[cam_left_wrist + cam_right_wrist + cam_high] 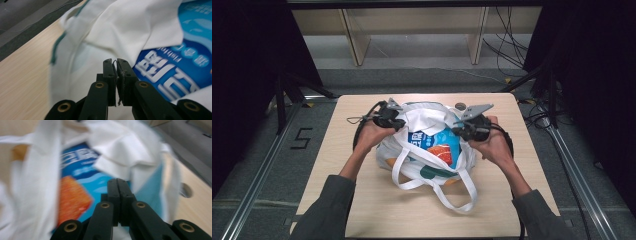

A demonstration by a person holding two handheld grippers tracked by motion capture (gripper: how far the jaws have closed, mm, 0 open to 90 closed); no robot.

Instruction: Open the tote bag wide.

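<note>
At the frame's centre, I am pinching the white tote bag on the tabletop with my left gripper, right gripper closed, and the thin cloth risks slipping free over the blue snack packet.

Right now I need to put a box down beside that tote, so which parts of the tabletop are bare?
The tabletop is bare left of the white tote bag, right of it toward the edge, and along the near edge beyond the straps. The middle is crowded: bag, blue snack packet, left gripper, right gripper.
</note>
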